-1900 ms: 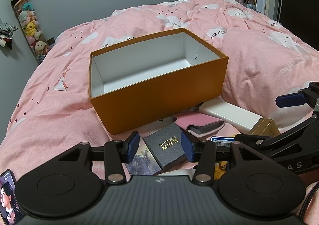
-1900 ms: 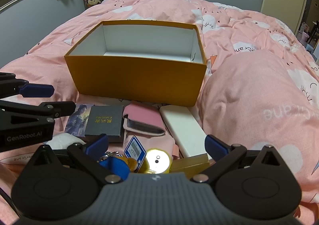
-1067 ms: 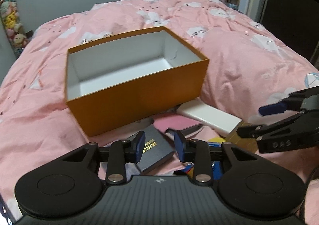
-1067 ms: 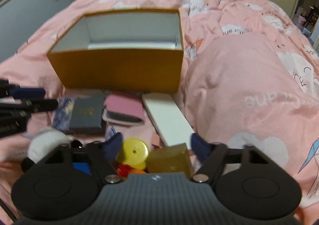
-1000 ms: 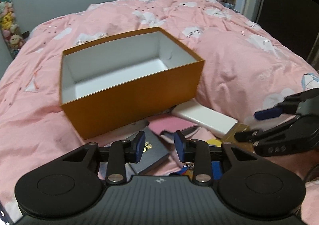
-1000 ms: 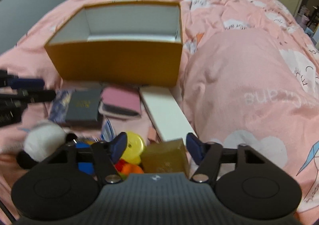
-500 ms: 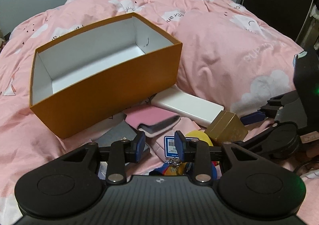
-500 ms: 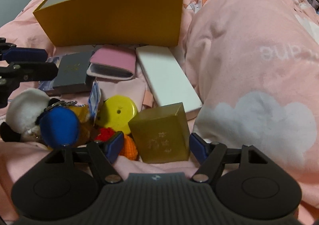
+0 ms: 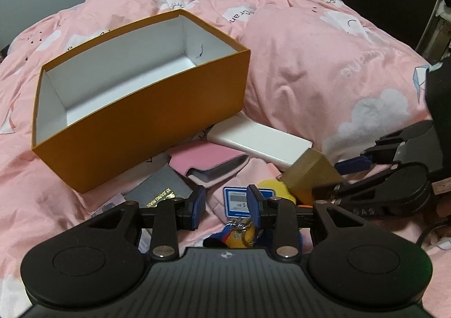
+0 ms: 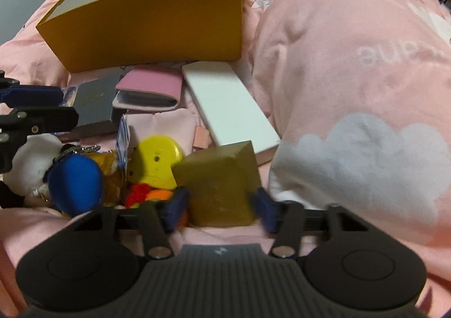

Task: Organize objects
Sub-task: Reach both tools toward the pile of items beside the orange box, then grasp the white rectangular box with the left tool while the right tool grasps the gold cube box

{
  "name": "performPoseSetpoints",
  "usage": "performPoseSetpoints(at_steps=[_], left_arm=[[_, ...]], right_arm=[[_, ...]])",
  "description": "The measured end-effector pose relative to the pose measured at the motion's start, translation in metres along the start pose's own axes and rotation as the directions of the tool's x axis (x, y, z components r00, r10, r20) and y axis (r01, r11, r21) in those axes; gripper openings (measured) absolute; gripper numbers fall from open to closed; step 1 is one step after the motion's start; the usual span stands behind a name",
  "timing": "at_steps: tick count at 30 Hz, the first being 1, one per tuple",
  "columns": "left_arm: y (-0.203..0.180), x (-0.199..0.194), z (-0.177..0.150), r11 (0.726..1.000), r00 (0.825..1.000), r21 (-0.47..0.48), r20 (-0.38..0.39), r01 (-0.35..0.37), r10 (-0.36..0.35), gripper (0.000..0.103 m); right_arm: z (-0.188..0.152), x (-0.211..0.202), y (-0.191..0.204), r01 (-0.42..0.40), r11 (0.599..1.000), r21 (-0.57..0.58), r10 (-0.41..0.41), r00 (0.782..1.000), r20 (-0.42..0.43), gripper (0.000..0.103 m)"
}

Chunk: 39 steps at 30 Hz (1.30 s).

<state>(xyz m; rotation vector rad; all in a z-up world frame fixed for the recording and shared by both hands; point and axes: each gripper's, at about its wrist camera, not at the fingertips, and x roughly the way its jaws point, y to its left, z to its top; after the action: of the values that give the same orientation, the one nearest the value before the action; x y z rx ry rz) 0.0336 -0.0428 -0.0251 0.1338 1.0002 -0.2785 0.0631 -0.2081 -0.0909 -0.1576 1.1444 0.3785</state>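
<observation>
An open orange box (image 9: 146, 120) with a white inside stands empty on the pink bed; it also shows in the right wrist view (image 10: 157, 19). In front of it lie a gold box (image 10: 222, 182), a white flat box (image 10: 228, 103), a pink card wallet (image 10: 149, 89) and a dark grey box (image 10: 93, 105). My right gripper (image 10: 218, 209) has its blue pads on both sides of the gold box (image 9: 310, 174), closing on it. My left gripper (image 9: 225, 202) is part open and empty, above a blue-and-white tag (image 9: 239, 201).
A yellow disc (image 10: 155, 160), a blue round keyring (image 10: 74, 182), a white plush (image 10: 31, 160) and red and orange bits lie in a heap at the near left. A raised fold of pink duvet (image 10: 352, 64) rises on the right.
My right gripper has dropped low and forward, and its fingers have narrowed from wide open onto the gold box. My left gripper has swung right over the heap and stayed part open.
</observation>
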Motion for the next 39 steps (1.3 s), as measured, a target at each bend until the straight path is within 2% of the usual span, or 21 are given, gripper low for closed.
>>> performPoseSetpoints(at_steps=[1,2,3,4,6,8,9,10,11,13,14,17,23,26,32,35,37,39], left_arm=[[0.0,0.0,0.001,1.0,1.0,0.006,0.004,0.009,-0.009,0.04],[0.0,0.0,0.003,1.0,1.0,0.012,0.007,0.018,-0.018,0.04],[-0.001,0.001,0.005,1.0,1.0,0.016,0.008,0.023,-0.023,0.04],[-0.002,0.002,0.007,0.999,1.0,0.019,0.008,0.026,-0.026,0.04],[-0.003,0.003,0.011,0.999,1.0,0.022,0.01,0.023,-0.023,0.04],[-0.005,0.004,0.011,0.999,1.0,0.029,0.008,0.022,-0.023,0.04],[-0.006,0.005,0.011,0.999,1.0,0.028,0.003,0.025,-0.025,0.04],[-0.006,0.007,0.011,0.999,1.0,0.028,-0.003,0.029,-0.029,0.04],[-0.007,0.009,0.011,0.999,0.999,0.028,-0.011,0.032,-0.032,0.04],[-0.009,0.013,0.011,0.999,0.999,0.038,-0.026,0.034,-0.033,0.04],[-0.01,0.015,0.011,0.999,0.999,0.044,-0.032,0.033,-0.031,0.04],[-0.011,0.019,0.011,0.998,0.999,0.047,-0.044,0.032,-0.03,0.04],[-0.012,0.028,0.012,0.999,0.997,0.044,-0.07,0.031,-0.028,0.04],[-0.013,0.032,0.014,0.998,0.996,0.053,-0.082,0.038,-0.033,0.04],[-0.012,0.038,0.025,0.993,0.991,0.046,-0.094,0.104,-0.1,0.04],[-0.01,0.042,0.036,0.991,0.987,0.011,-0.094,0.135,-0.133,0.04],[-0.009,0.046,0.043,0.988,0.983,-0.027,-0.098,0.153,-0.155,0.04],[-0.01,0.052,0.05,0.986,0.981,-0.056,-0.104,0.158,-0.163,0.04]], right_arm=[[0.002,-0.005,0.0,0.0,1.0,-0.011,0.0,1.0,0.019,0.028],[0.004,-0.011,-0.001,-0.008,1.0,-0.014,0.008,0.999,0.042,0.021],[0.008,-0.016,-0.003,-0.014,1.0,-0.009,0.015,0.998,0.064,0.007],[0.014,-0.02,-0.006,-0.024,1.0,0.005,0.023,0.996,0.084,0.002],[0.021,-0.019,-0.01,-0.028,0.999,0.014,0.027,0.996,0.083,0.003],[0.019,-0.019,-0.011,-0.039,0.999,0.009,0.039,0.997,0.065,0.012],[0.017,-0.017,-0.011,-0.047,0.999,0.004,0.046,0.997,0.055,0.018],[0.015,-0.015,-0.012,-0.059,0.998,-0.002,0.059,0.998,0.039,0.036],[0.013,-0.012,-0.012,-0.066,0.998,-0.008,0.066,0.997,0.028,0.045],[0.009,-0.003,-0.013,-0.074,0.997,-0.031,0.074,0.997,-0.006,0.045],[0.008,0.0,-0.015,-0.076,0.996,-0.039,0.075,0.997,-0.016,0.049],[0.013,0.01,-0.02,-0.093,0.993,-0.077,0.09,0.995,-0.042,0.067],[0.027,0.028,-0.031,-0.225,0.969,-0.106,0.217,0.973,-0.082,0.07],[0.031,0.036,-0.035,-0.277,0.958,-0.071,0.27,0.958,-0.095,0.065],[0.028,0.017,-0.032,-0.264,0.958,-0.111,0.258,0.964,-0.064,0.056],[0.031,-0.001,-0.034,-0.251,0.961,-0.12,0.251,0.968,-0.011,0.055],[0.037,-0.016,-0.035,-0.21,0.969,-0.134,0.218,0.975,0.046,0.055],[0.043,-0.027,-0.035,-0.125,0.98,-0.152,0.143,0.984,0.111,0.055]])
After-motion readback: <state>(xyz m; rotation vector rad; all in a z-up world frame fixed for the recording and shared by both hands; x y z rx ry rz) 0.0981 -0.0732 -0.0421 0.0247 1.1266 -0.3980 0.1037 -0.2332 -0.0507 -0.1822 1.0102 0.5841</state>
